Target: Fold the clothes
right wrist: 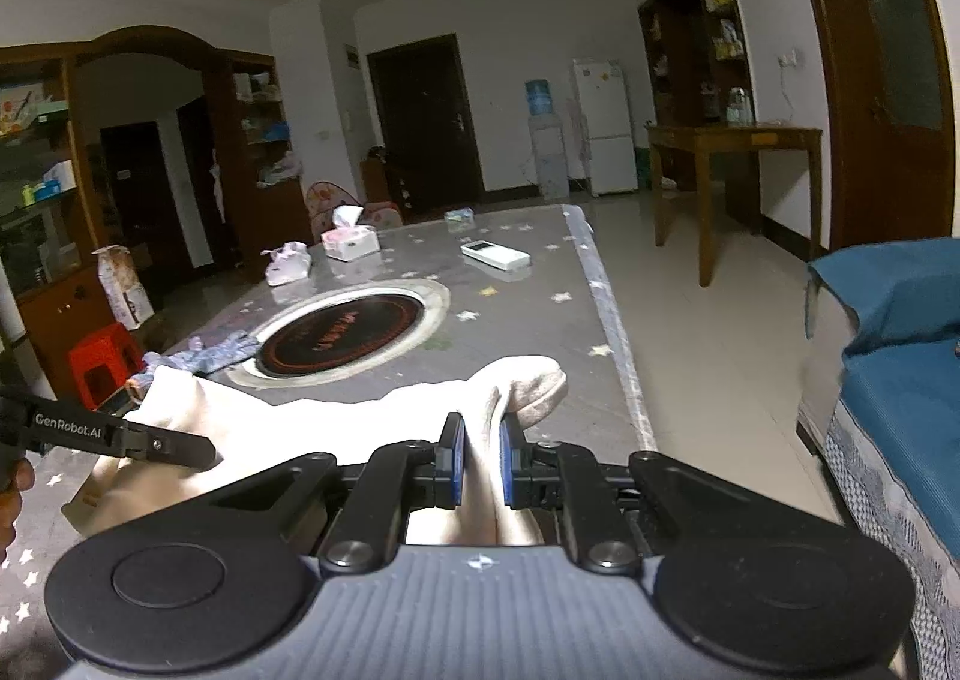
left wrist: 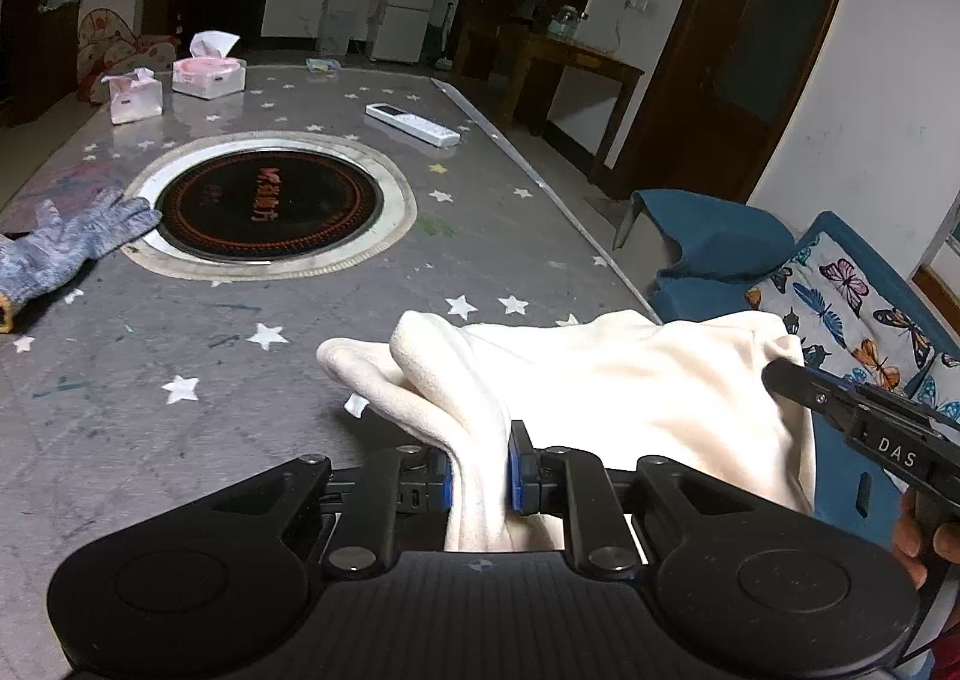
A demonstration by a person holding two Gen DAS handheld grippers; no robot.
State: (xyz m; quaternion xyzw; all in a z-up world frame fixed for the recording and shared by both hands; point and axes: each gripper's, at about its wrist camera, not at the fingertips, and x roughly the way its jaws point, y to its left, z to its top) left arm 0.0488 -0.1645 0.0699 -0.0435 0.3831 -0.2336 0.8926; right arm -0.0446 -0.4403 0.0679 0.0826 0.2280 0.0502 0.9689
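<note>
1. Cream garment (left wrist: 600,380): one piece, lying bunched at the near end of the grey star-print table (left wrist: 240,410), its right side reaching the table's edge by the blue sofa (left wrist: 720,242).
2. Left gripper (left wrist: 480,470): blue pads pinching a gathered fold of the cloth, jaws nearly together on it.
3. Right gripper (right wrist: 481,464): doing the same on another bunched fold, jaws nearly together on fabric.
4. Each gripper is showing up in the other's view, black fingers lying against the cloth.
5. Also sitting on the table: one round black hotplate inset (left wrist: 270,206), one blue-grey knit glove (left wrist: 66,242) touching its rim, two pink tissue packs (left wrist: 207,71), one white remote (left wrist: 411,123).
6. One butterfly-print cushion (left wrist: 852,308) is lying on the sofa.
</note>
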